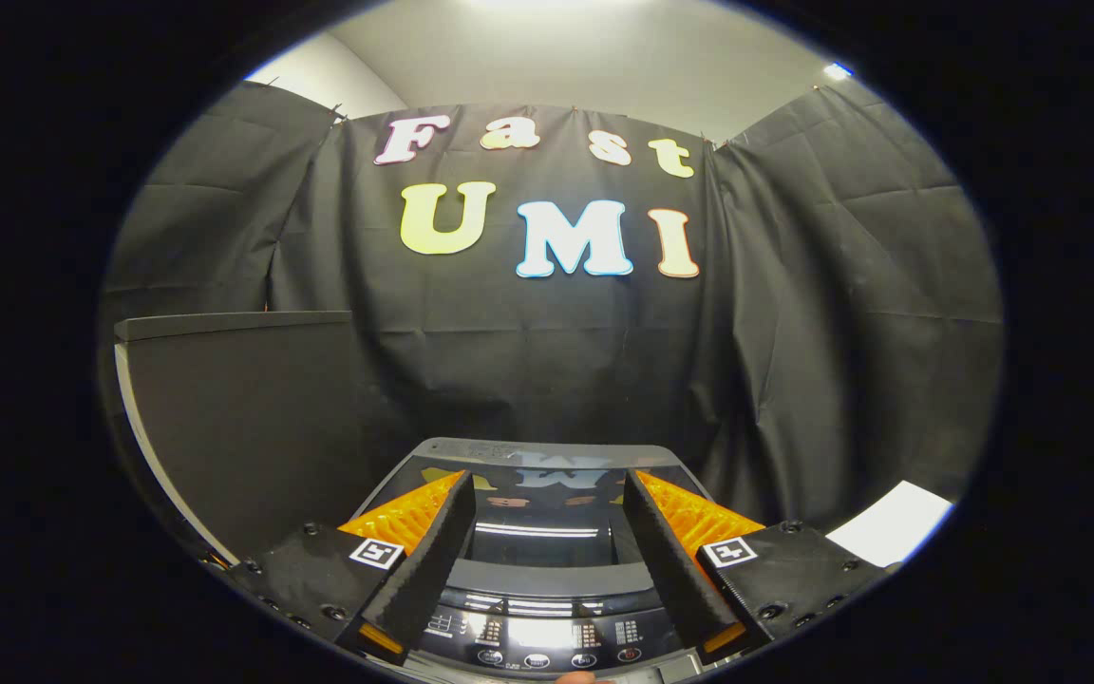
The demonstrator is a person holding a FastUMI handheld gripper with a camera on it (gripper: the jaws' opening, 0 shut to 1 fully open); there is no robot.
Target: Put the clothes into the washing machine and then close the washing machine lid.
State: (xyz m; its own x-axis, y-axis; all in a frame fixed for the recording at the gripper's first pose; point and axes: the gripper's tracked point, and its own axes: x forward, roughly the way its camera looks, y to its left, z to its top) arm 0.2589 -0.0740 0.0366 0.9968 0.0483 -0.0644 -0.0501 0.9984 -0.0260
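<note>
The washing machine [547, 456] stands directly below and ahead of my gripper [544, 483]. Its glossy dark lid [537, 518] lies flat and mirrors the wall behind it. The lid's curved front edge [556, 576] runs between my fingers, and the control panel [547, 638] with its row of buttons is nearest to me. My gripper is open. Its two fingers [433, 551] are spread wide over the lid, with nothing held between them.
A tall dark box or cabinet [243, 418] with a flat top stands to the left of the machine. A white flat surface [894, 522] shows low on the right. The black cloth wall hangs close behind the machine.
</note>
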